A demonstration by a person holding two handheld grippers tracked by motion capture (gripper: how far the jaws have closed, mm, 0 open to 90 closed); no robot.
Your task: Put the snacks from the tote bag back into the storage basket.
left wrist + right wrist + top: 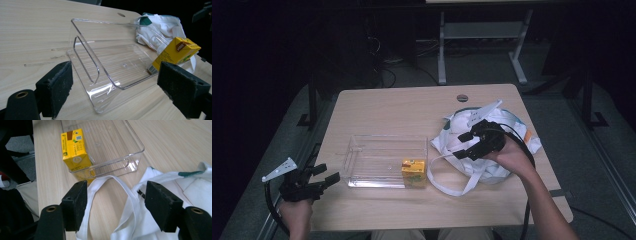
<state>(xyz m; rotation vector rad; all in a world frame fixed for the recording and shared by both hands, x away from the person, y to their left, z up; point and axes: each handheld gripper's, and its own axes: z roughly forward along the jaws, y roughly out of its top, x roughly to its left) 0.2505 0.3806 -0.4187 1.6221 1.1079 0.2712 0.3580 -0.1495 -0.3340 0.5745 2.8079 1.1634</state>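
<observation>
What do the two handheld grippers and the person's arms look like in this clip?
Both the left gripper and the right gripper are black, each with two blocky foam-faced jaws, a pale grey three-cornered plate on top and a trailing black cable. The forearms are bare, with no sleeves visible.

The left gripper (324,178) sits low at the near left in the person's left hand (296,210), its jaws wide apart with nothing between them. The right gripper (464,145) is held farther out in the right hand (511,156), forearm angled in from below, jaws parted and empty.
</observation>
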